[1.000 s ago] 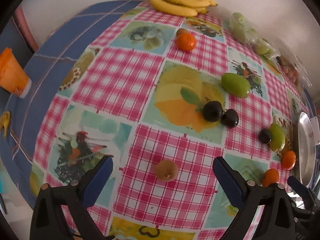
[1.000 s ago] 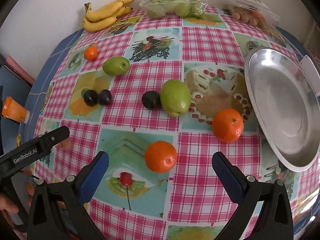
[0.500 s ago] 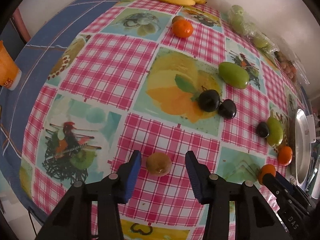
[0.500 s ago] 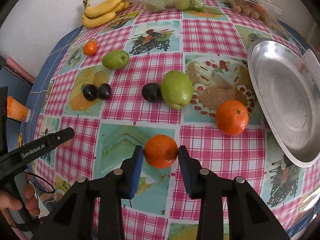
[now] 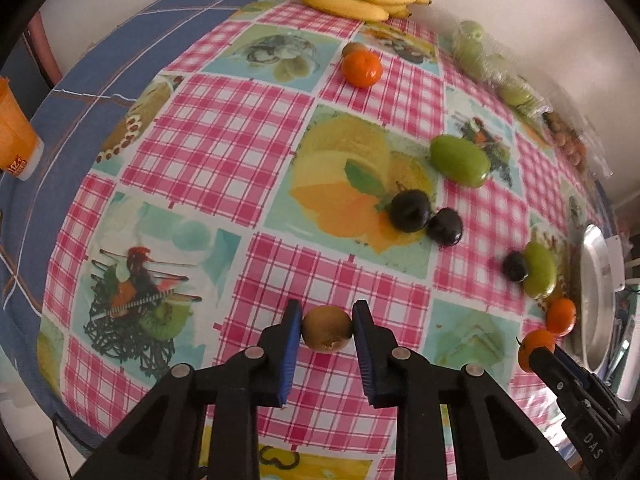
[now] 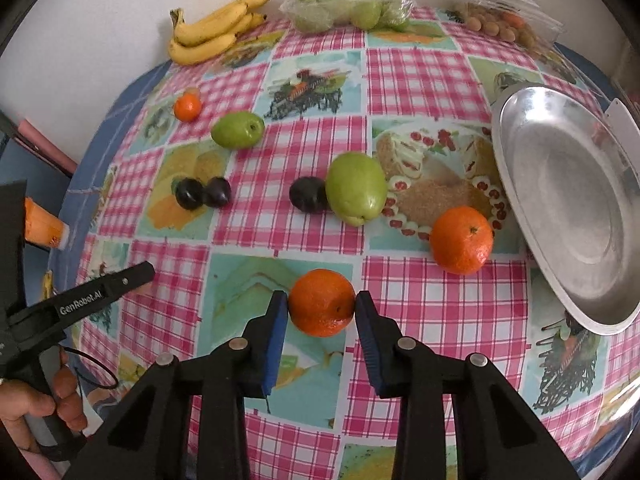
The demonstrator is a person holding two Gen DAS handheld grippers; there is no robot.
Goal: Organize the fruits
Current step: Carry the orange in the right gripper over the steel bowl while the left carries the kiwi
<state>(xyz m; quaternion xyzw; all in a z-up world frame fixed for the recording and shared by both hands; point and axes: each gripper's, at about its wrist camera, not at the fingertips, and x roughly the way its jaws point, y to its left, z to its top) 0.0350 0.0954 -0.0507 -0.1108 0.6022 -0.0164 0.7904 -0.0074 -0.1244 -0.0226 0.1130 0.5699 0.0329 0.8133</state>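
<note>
The left gripper [image 5: 327, 330] is clamped on a brown kiwi [image 5: 327, 329], both blue pads touching its sides, low over the checked cloth of the table [image 5: 208, 152]. The right gripper [image 6: 321, 309] likewise pinches an orange [image 6: 322, 302] between its pads. At about 2 o'clock from that orange, in the right wrist view, a second orange [image 6: 461, 239] lies near the rim of the metal tray [image 6: 568, 216]. Farther on at 12 o'clock a green pear-shaped fruit [image 6: 355, 187] touches a dark plum [image 6: 309, 195]; at 11 o'clock two more plums [image 6: 203, 193] sit together. Beyond them lie another green fruit [image 6: 237, 129] and a small tangerine [image 6: 187, 107]. Bananas [image 6: 214, 30] and bagged green fruit [image 6: 348, 10] line the far edge.
</note>
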